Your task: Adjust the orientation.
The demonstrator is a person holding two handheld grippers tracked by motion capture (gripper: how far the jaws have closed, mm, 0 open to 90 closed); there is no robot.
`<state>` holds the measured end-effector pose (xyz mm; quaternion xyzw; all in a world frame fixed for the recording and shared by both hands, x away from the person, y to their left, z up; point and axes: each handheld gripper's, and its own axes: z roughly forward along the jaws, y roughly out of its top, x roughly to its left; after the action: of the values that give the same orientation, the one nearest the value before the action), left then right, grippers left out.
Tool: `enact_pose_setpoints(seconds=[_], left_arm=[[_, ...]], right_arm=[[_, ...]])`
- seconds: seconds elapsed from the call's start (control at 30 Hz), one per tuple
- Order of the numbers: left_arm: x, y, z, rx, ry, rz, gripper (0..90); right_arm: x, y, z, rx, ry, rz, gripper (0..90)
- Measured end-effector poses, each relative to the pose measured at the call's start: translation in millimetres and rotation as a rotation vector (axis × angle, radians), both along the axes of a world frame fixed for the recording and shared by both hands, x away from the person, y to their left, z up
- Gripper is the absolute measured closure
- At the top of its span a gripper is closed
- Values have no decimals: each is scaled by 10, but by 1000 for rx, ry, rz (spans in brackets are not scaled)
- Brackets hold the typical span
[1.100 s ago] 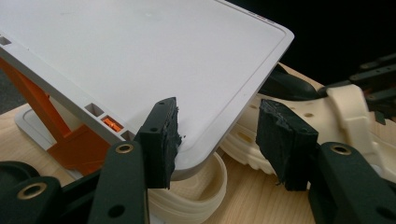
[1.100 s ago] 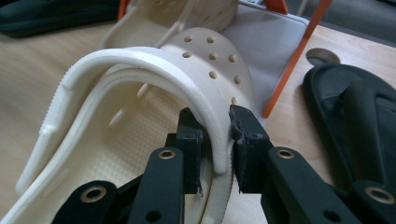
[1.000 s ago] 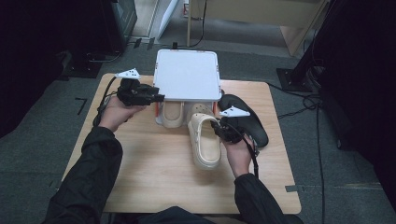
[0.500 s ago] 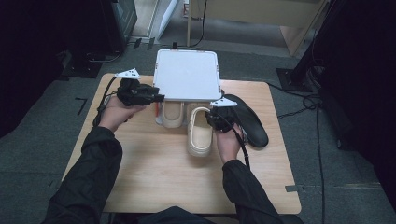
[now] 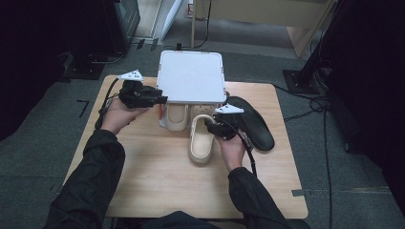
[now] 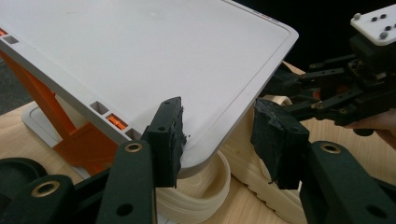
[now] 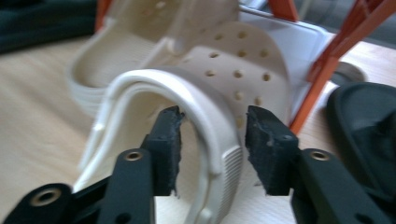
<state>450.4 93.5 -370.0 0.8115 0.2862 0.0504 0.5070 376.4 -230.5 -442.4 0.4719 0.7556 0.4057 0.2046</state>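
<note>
At 10 o'clock on the table, the left gripper point(image 5: 160, 100) is held at the white plastic lid point(image 5: 192, 76), jaws spread astride its corner, closing lately. At centre, the cream perforated clog point(image 5: 200, 140) lies with its long axis from 12 to 6; the right gripper point(image 5: 210, 125), just released, straddles its rim, nearer.
</note>
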Motion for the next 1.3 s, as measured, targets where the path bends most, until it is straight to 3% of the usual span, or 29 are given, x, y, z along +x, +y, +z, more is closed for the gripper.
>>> enact_pose_setpoints(seconds=[0.23,0.4,0.7,0.83,1.0,1.2,1.3], left_arm=[[-5,-4,4,7,-4,3,546],[-2,-3,10,11,5,23,592],[-5,-6,26,32,3,34,645],[-11,7,23,49,-22,29,742],[-6,16,21,46,-19,27,755],[12,19,17,29,8,23,787],[19,24,13,22,18,19,799]], right_arm=[[-207,-112,104,7,9,35,478],[-436,-235,95,43,39,66,589],[-801,-126,-108,34,79,156,699],[-925,-73,-163,42,106,179,740],[-1121,16,-290,-13,112,234,743],[-1197,88,-455,-14,166,257,802],[-1196,157,-511,-37,179,268,810]])
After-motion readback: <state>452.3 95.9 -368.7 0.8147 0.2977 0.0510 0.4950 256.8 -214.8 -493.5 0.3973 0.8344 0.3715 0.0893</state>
